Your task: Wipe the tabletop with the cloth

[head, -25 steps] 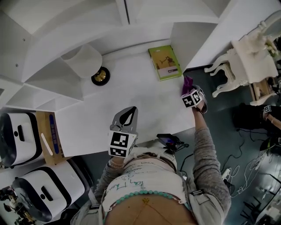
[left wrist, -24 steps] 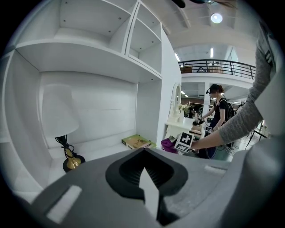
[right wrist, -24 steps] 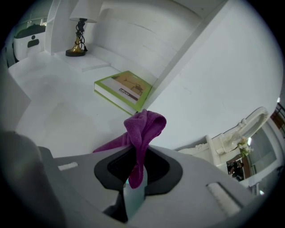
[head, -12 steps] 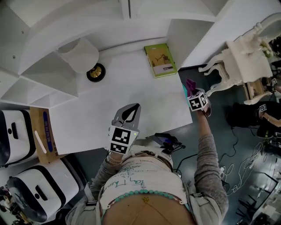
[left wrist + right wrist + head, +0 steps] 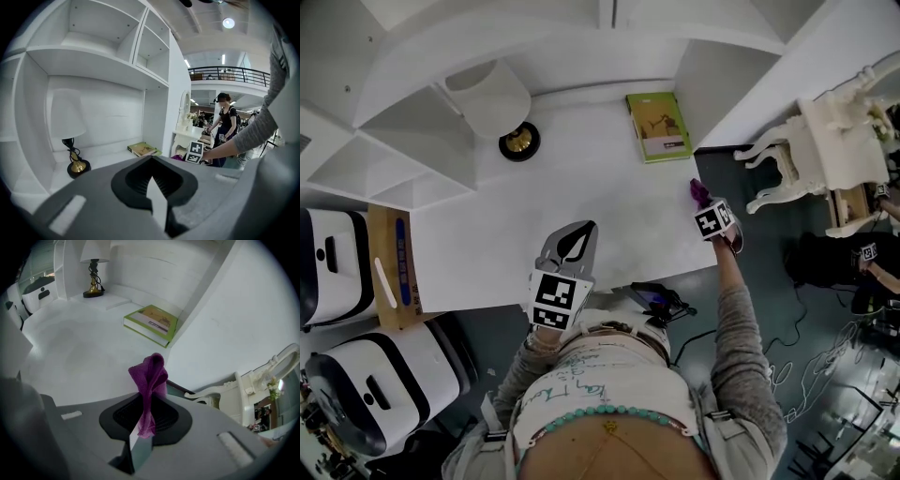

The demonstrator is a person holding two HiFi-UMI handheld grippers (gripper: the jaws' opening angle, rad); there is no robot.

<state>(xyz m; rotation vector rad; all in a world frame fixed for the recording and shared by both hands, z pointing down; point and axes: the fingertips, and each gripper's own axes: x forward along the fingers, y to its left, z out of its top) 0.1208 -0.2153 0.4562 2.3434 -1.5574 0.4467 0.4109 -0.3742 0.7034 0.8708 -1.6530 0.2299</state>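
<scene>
The right gripper (image 5: pixel 143 430) pinches the purple cloth (image 5: pixel 149 373), likely soft and limp, by its bunched fold; the left gripper (image 5: pixel 154 187) is clenched empty

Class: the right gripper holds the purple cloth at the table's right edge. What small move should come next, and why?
Probably press the purple cloth down and sweep it left across the tabletop: the right gripper is shut on it at the right edge, with most of the surface lying to its left.
</scene>
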